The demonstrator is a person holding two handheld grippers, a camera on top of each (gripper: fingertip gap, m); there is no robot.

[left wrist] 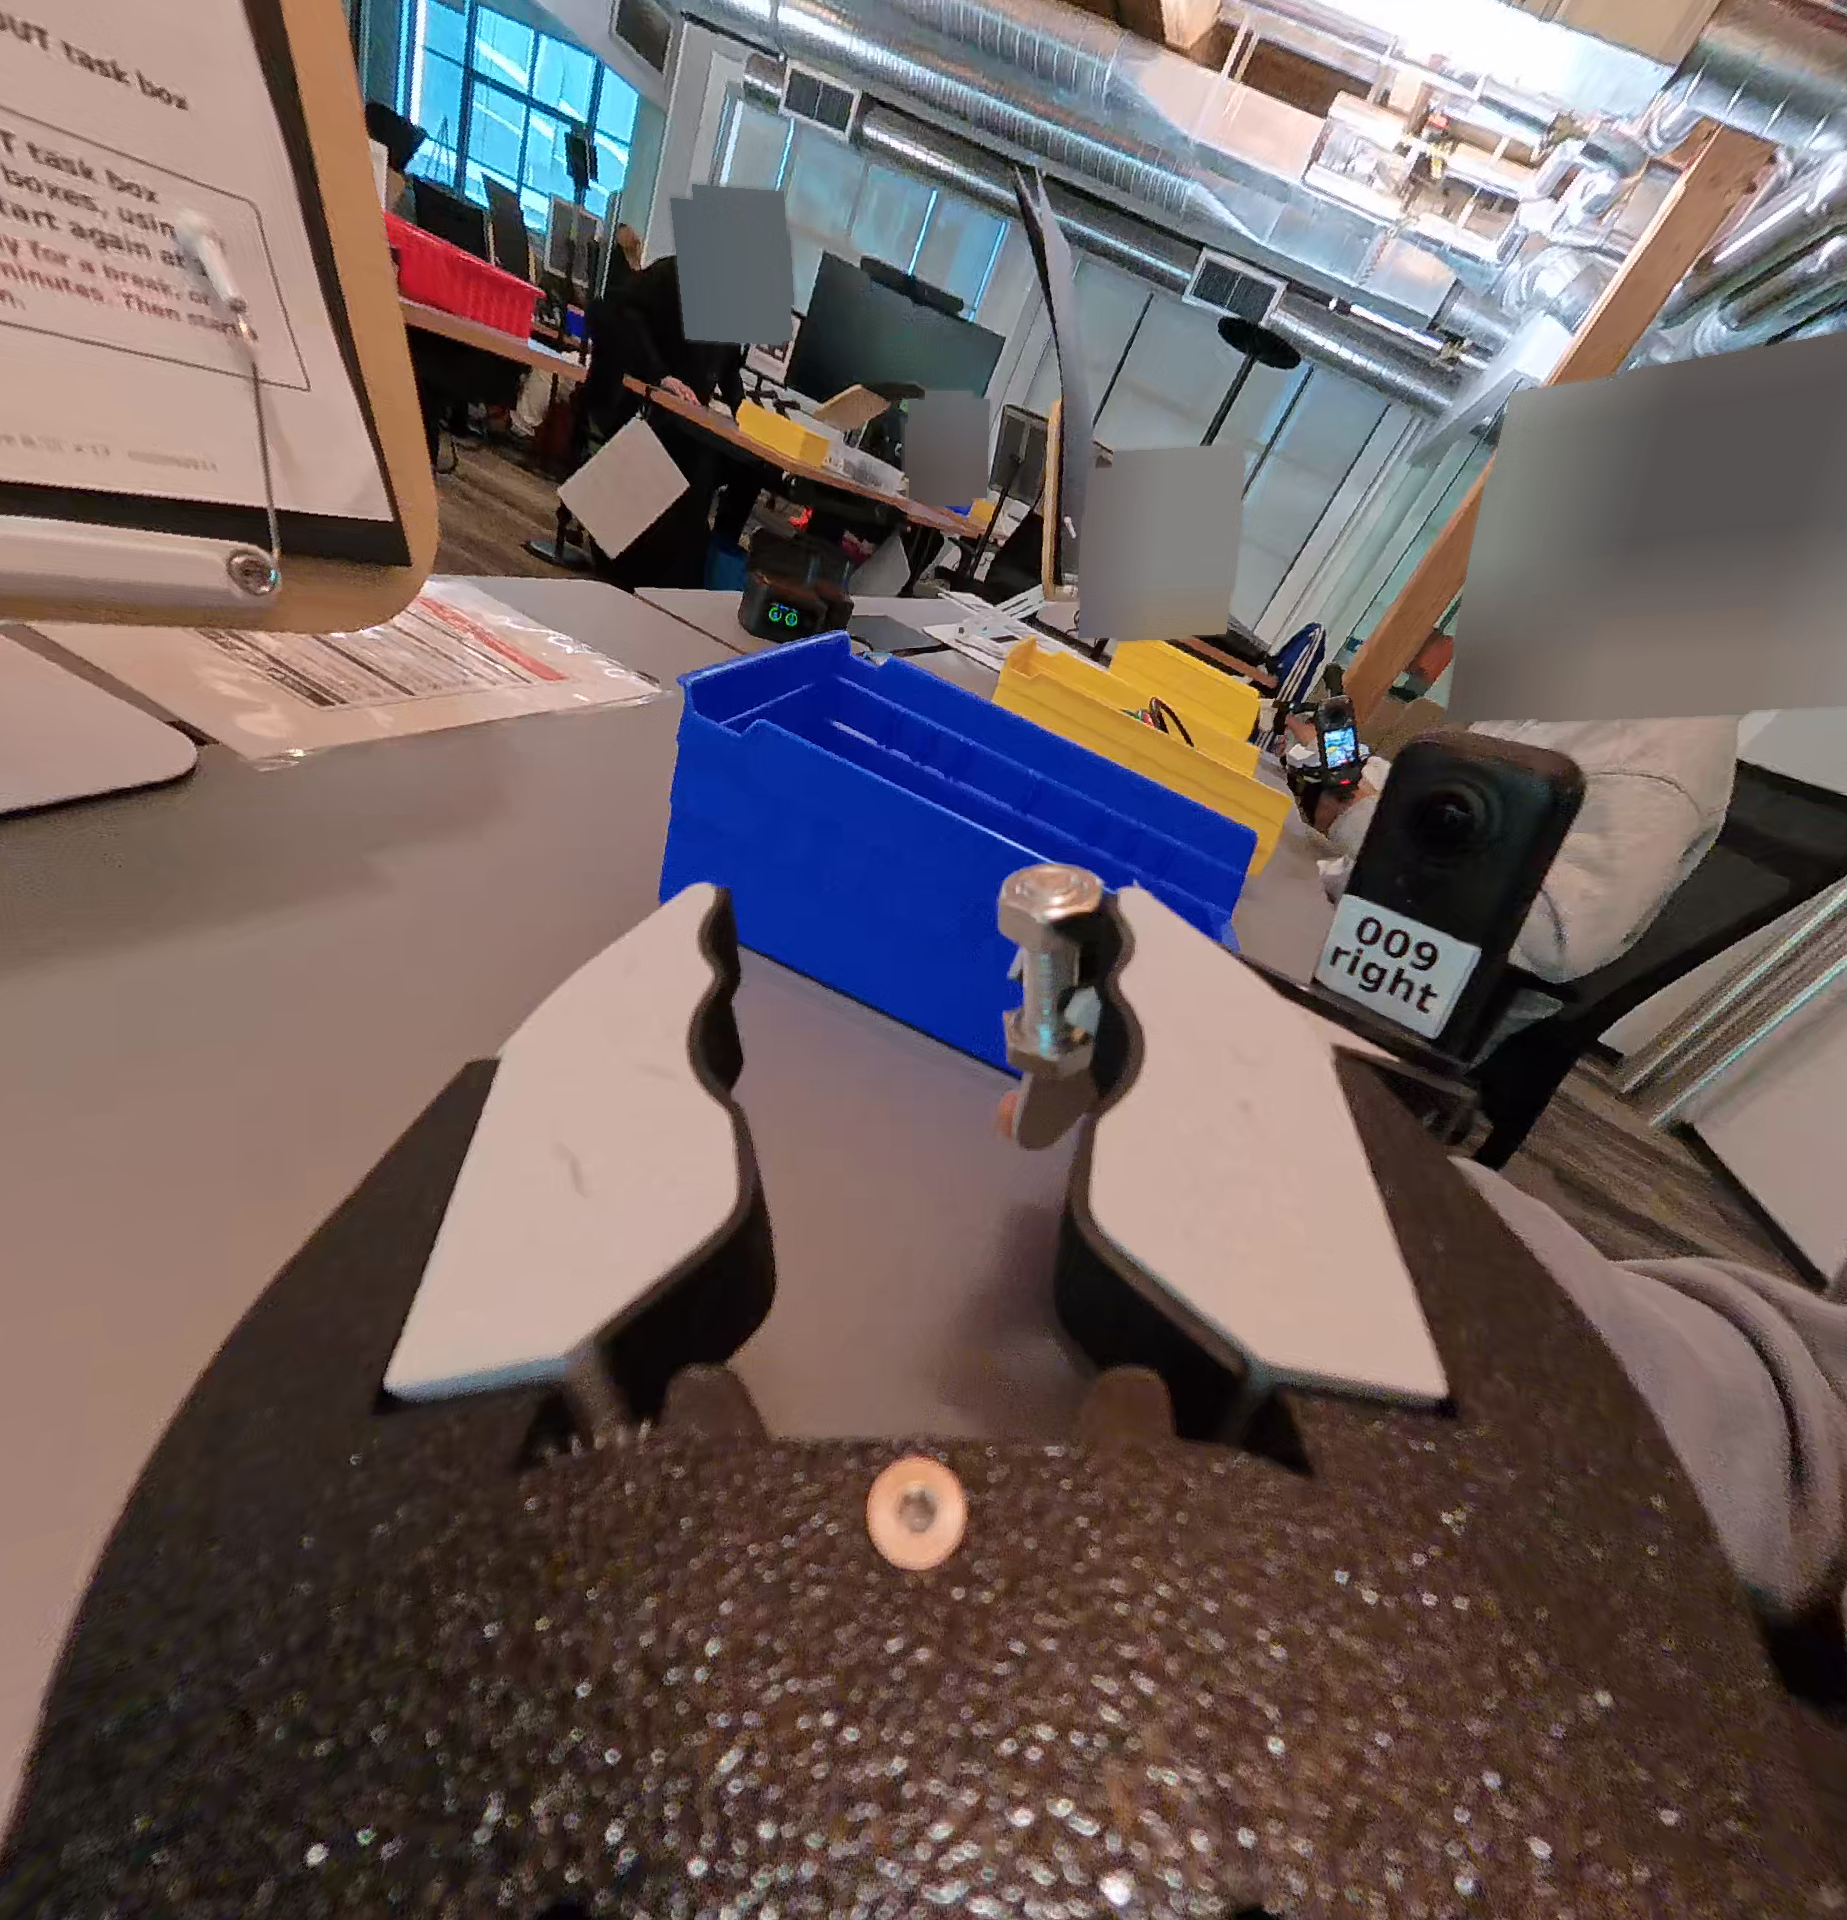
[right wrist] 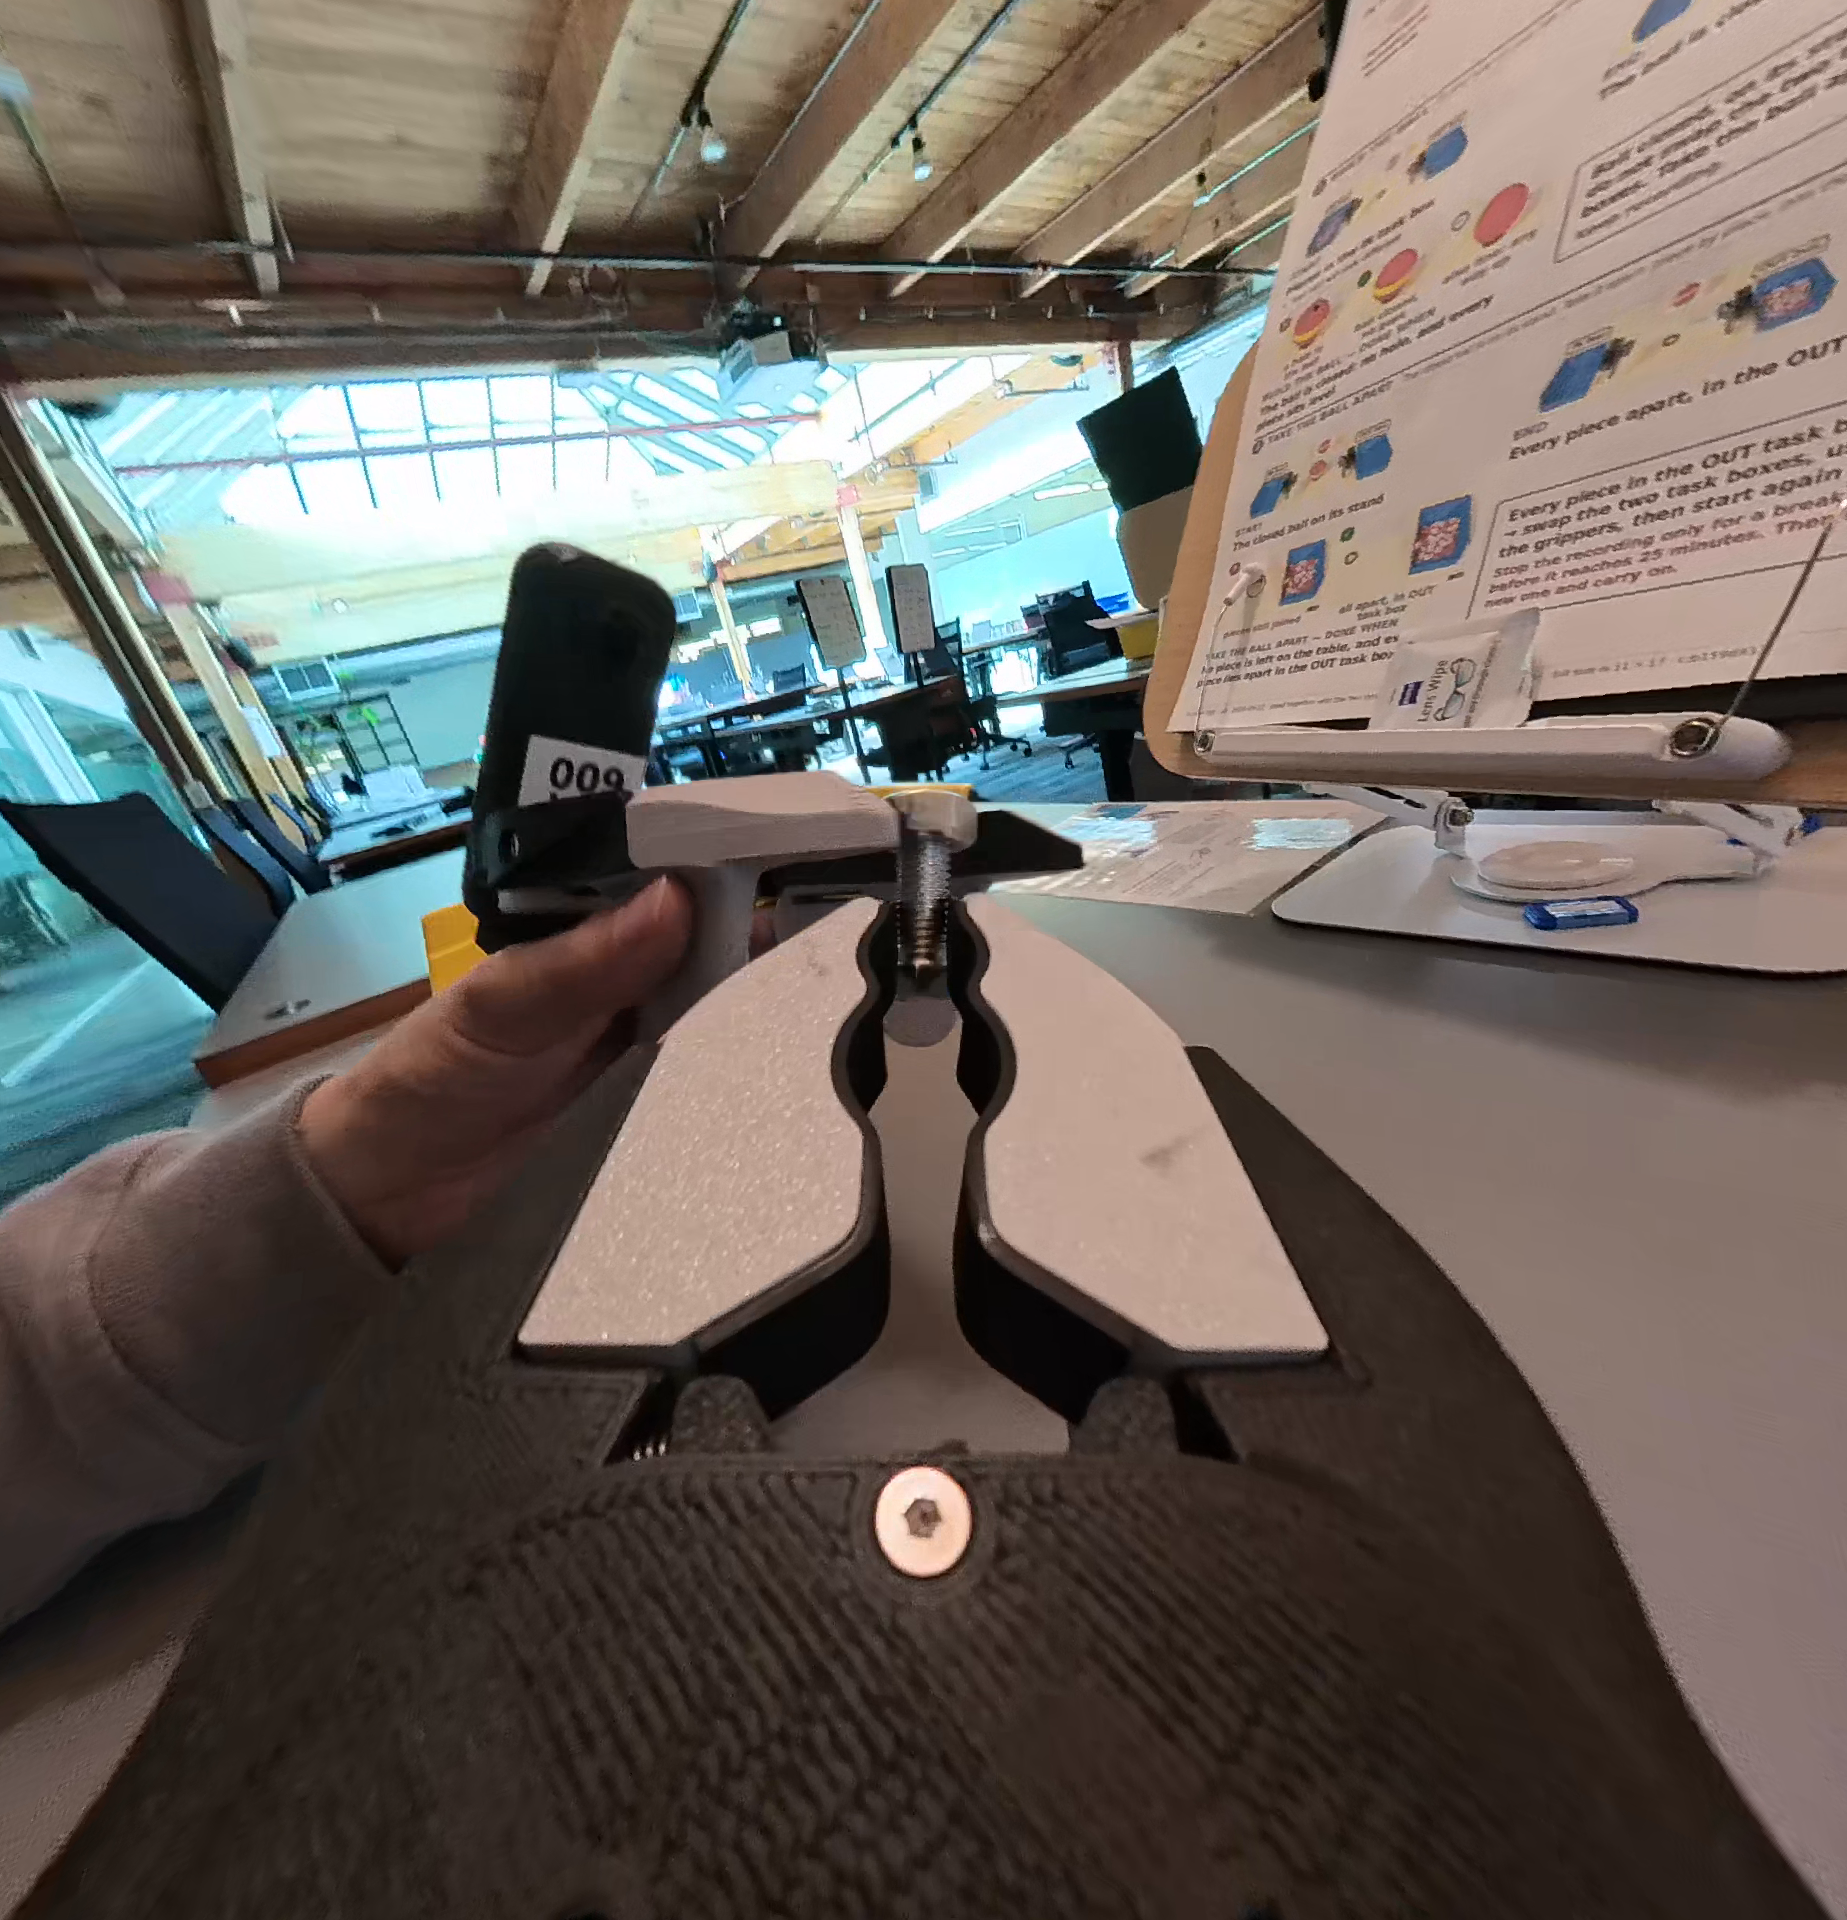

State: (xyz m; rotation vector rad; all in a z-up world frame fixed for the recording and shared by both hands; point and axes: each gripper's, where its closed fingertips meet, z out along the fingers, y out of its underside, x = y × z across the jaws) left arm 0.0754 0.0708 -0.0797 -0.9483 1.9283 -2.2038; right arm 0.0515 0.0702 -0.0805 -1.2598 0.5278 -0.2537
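My right gripper point(right wrist: 921, 925) is shut on the lower threaded end of a silver hex bolt point(right wrist: 924, 883) that carries a nut and stands head up. In the left wrist view the bolt point(left wrist: 1049, 956) stands inside my left gripper point(left wrist: 919, 914), right beside the inner pad of its right finger point(left wrist: 1210, 1091). The left gripper's jaws are wide open and its left finger is far from the bolt. The right gripper's fingertip point(left wrist: 1044, 1107) shows just under the nut. Seen side-on in the right wrist view, the left gripper's white finger point(right wrist: 753, 821) lies level with the bolt head, with a hand point(right wrist: 503, 1039) on its handle.
A blue bin point(left wrist: 846, 810) stands on the grey table point(left wrist: 275, 935) just beyond the fingers, with yellow bins point(left wrist: 1127, 717) behind it. A document stand with printed sheets point(right wrist: 1521, 416) is at the table's far side, also in the left wrist view point(left wrist: 171, 312). People sit at far desks. The grippers are tip to tip, or close to it.
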